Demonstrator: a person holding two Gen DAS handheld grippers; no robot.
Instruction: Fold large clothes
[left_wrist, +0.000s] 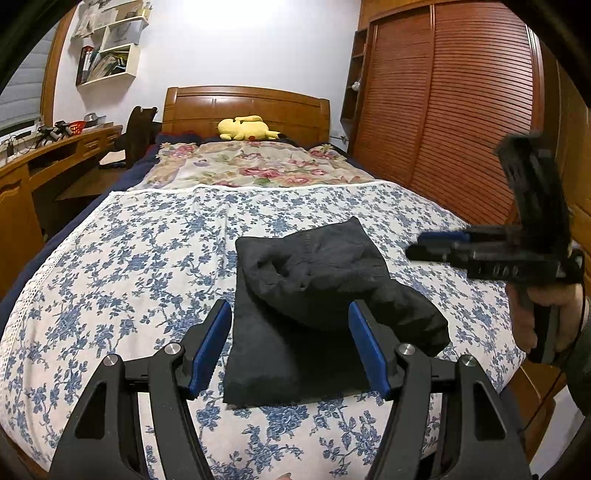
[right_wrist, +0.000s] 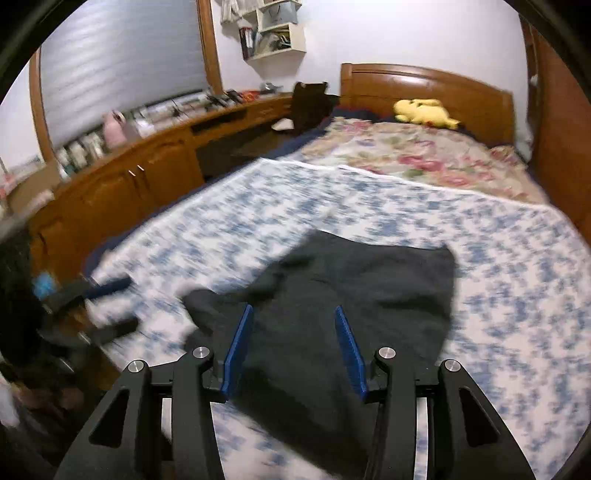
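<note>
A dark grey garment (left_wrist: 314, 295) lies partly folded on the blue-flowered bedsheet (left_wrist: 129, 258), a rumpled part bunched on top of a flat layer. My left gripper (left_wrist: 290, 314) is open and empty just above its near edge. My right gripper (right_wrist: 293, 317) is open and empty over the same garment (right_wrist: 351, 295); its view is blurred by motion. The right gripper also shows in the left wrist view (left_wrist: 424, 245), held in a hand at the garment's right, above the bed. The left gripper shows blurred at the left edge of the right wrist view (right_wrist: 118, 299).
A yellow plush toy (left_wrist: 245, 128) lies by the wooden headboard (left_wrist: 243, 103) on a pink-flowered cover (left_wrist: 251, 166). A wooden desk (left_wrist: 55, 151) runs along the bed's left side, a slatted wardrobe (left_wrist: 461, 110) along its right. Wall shelves (left_wrist: 110, 44) hang above the desk.
</note>
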